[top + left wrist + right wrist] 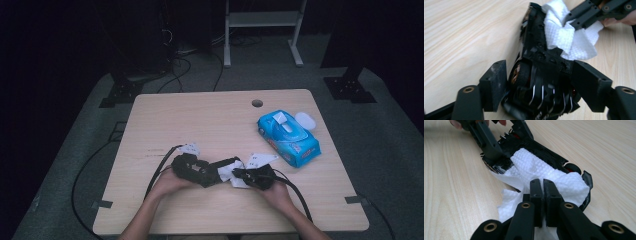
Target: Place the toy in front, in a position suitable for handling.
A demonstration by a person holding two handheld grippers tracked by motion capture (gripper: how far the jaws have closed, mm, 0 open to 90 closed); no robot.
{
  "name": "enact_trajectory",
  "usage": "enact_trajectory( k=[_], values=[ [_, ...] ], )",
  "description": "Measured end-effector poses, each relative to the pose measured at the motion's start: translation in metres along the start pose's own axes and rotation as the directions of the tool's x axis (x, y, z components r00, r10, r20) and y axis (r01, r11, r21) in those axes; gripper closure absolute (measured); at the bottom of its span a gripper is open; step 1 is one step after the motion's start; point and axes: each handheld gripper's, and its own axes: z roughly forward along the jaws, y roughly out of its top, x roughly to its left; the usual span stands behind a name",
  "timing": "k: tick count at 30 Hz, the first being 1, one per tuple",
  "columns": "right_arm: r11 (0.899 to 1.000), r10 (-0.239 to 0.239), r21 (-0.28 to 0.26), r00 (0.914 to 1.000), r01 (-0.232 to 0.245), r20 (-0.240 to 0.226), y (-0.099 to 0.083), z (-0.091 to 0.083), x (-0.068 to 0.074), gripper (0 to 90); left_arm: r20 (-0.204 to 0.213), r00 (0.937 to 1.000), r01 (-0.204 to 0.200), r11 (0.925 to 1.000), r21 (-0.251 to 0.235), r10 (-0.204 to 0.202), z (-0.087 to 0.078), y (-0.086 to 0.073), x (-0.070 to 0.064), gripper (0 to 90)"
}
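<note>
- Near table edge: two forearms entering from below, left hand [167, 182] and right hand [280, 192] resting on the wooden table [220, 120], close to its near rim.
- Left gripper [192, 169]: jaws spread on either side of a black toy car [541, 75], pads pressed against its flanks near one wheel; gripping the car.
- Right gripper [541, 195]: jaws closed together, pinching a white wipe [536, 173] against the car body.
- Toy car: lying turned over, underside uppermost, in the near-centre of the table between both grippers; long axis running roughly left to right in the high view, one end held in the left gripper, the other end toward the right gripper. Front or rear: cannot tell.
- Wipe: draped over the car's middle and spilling onto the table on the near side.
- Open room: bare wood wide to the left and behind the car; near rim close.
- Farther right: blue wipe pack [289, 137], lid open, near the right edge, well apart from the car.
- Far edge: round cable hole [257, 103] in the tabletop.
</note>
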Motion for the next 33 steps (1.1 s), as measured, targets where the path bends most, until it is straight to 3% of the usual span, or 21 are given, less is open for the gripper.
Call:
enact_trajectory(
  k=[4,8,17,19,24,28,33],
  values=[
    [1.000,0.000,-0.005,1.0000,0.000,-0.002,-0.001,-0.001,0.000,86.3,-0.009,0.9983,0.058,0.9983,-0.003,-0.058,-0.007,-0.004,0.006,25.0],
    [1.000,-0.004,-0.007,1.0000,0.004,0.002,-0.002,-0.001,0.001,86.4,0.024,0.9943,0.104,0.9945,0.007,-0.104,-0.007,-0.007,0.010,26.3],
    [1.000,-0.016,-0.015,0.9998,0.016,0.012,-0.004,-0.002,0.004,86.5,0.080,0.9771,0.197,0.9803,0.009,-0.198,-0.008,-0.011,0.016,32.9],
    [1.000,-0.017,-0.018,0.9997,0.018,0.015,-0.004,-0.002,0.004,86.5,0.082,0.9775,0.196,0.9807,-0.004,-0.195,-0.008,-0.011,0.016,34.1],
    [0.999,-0.025,-0.024,0.9995,0.025,0.017,-0.006,-0.002,0.005,86.5,0.068,0.9863,0.152,0.9882,-0.020,-0.151,-0.010,-0.011,0.013,35.5],
    [0.999,-0.032,-0.024,0.9993,0.032,0.017,-0.006,-0.004,0.006,86.5,0.037,0.9966,0.075,0.9966,-0.035,-0.074,-0.011,-0.010,0.007,35.5],
    [0.999,-0.031,-0.024,0.9994,0.032,0.012,-0.008,-0.005,0.007,86.5,-0.004,1.0000,-0.008,0.9988,-0.049,0.008,-0.012,-0.008,0.000,35.4]
  ],
)
